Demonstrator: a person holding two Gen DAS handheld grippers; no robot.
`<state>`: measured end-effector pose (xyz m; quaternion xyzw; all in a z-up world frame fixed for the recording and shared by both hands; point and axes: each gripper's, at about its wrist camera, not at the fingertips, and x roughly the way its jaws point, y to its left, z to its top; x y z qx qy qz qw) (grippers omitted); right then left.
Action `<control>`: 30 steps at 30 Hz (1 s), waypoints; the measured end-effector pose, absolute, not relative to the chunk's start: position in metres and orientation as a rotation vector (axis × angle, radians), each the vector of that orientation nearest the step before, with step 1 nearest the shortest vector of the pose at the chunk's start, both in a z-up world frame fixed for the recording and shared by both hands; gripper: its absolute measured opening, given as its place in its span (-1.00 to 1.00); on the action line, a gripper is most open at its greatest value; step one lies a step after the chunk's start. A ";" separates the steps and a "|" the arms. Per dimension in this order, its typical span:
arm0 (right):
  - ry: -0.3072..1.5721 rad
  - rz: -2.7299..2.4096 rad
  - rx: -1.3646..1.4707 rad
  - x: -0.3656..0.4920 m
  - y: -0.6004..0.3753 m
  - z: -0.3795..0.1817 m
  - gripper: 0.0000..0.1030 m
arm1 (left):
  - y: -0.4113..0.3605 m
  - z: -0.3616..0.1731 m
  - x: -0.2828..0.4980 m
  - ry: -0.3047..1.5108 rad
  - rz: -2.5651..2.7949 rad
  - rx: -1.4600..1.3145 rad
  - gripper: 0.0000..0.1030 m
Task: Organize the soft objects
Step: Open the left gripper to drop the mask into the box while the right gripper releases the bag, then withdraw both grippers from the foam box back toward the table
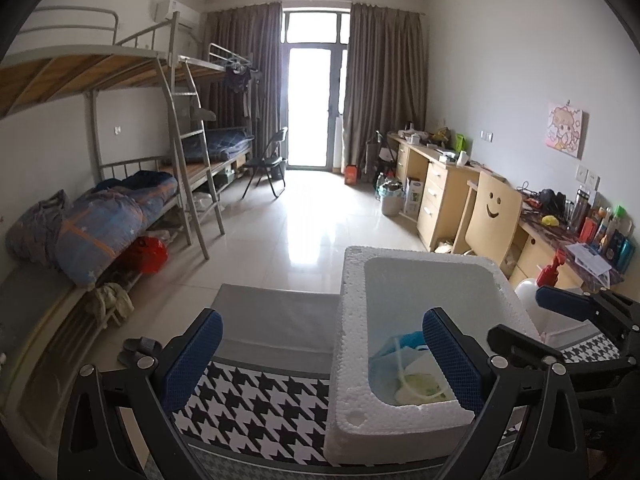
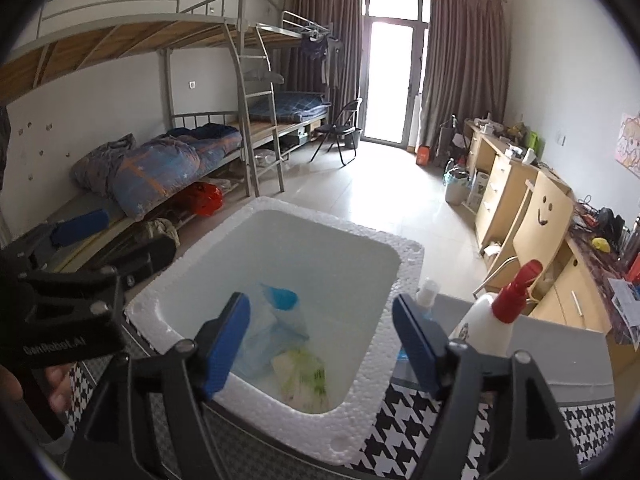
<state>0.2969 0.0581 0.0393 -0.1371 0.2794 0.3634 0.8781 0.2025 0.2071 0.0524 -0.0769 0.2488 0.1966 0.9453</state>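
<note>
A white foam box (image 1: 352, 320) (image 2: 276, 396) stands on a table with a black-and-white houndstooth cloth (image 1: 256, 404) (image 2: 404, 420). Inside lie a blue soft packet (image 1: 386, 356) (image 2: 282, 298), a clear bag (image 2: 260, 344) and a pale green-and-white soft packet (image 1: 420, 384) (image 2: 304, 376). My left gripper (image 1: 324, 360) is open and empty, its right finger over the box's inside. My right gripper (image 2: 320, 344) is open and empty, above the box's near rim. The right gripper also shows in the left wrist view (image 1: 568, 304), and the left gripper shows in the right wrist view (image 2: 80, 222).
A white spray bottle with a red nozzle (image 2: 500, 308) (image 1: 550, 272) and a clear-capped blue bottle (image 2: 424, 300) stand right of the box. Bunk beds with bedding (image 1: 104, 216) line the left wall, desks and a smiley chair (image 1: 492, 216) the right.
</note>
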 end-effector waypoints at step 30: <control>0.490 0.721 -0.143 0.275 0.004 0.063 0.84 | 0.176 0.069 0.179 0.472 0.383 -0.120 0.96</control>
